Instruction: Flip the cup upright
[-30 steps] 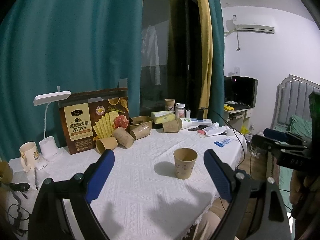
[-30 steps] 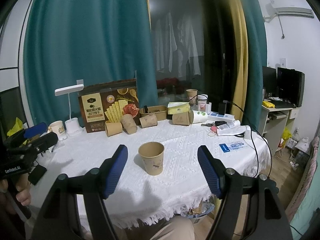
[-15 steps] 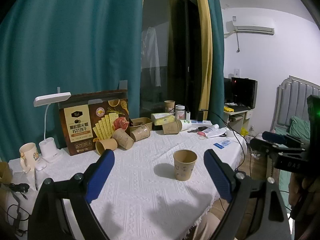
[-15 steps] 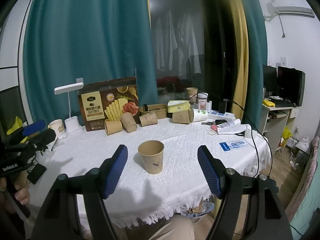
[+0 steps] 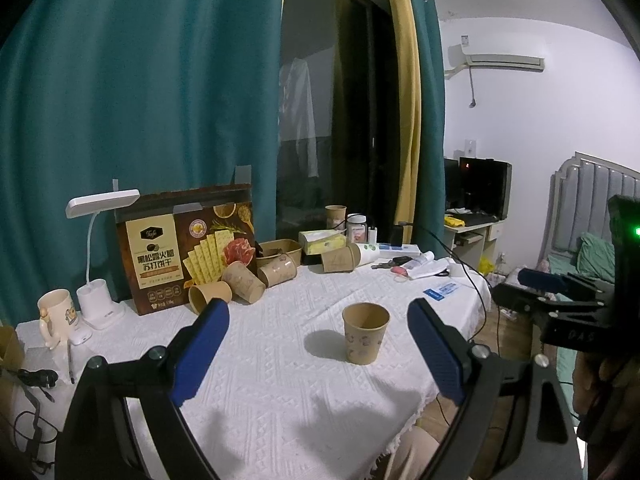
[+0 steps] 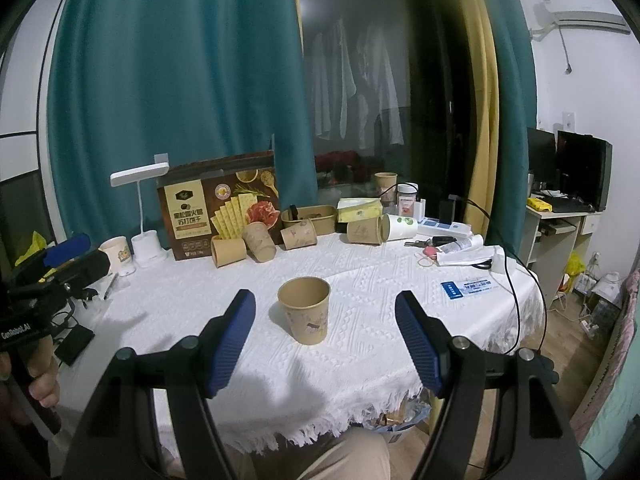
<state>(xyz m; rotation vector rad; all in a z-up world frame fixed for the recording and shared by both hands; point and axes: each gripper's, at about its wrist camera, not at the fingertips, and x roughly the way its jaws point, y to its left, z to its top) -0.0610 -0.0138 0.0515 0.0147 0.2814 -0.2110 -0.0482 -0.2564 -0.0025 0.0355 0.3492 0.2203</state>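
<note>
A brown paper cup (image 5: 365, 333) stands upright, mouth up, on the white tablecloth (image 5: 260, 380); it also shows in the right wrist view (image 6: 305, 309). My left gripper (image 5: 316, 344) is open and empty, held back from the cup near the table's front. My right gripper (image 6: 325, 336) is open and empty, also short of the cup, which sits between its blue pads (image 6: 232, 340) in the view. Each gripper shows at the edge of the other's view.
Several paper cups (image 6: 260, 242) lie on their sides at the back by a cracker box (image 6: 218, 204). A white desk lamp (image 6: 142, 216), a mug (image 6: 118, 250), a tissue box (image 6: 358, 208), keys and papers (image 6: 460, 248) stand around. A cable (image 6: 516, 280) hangs off the right edge.
Both grippers have drifted very slightly; the cup stands in the same place and nothing was taken hold of.
</note>
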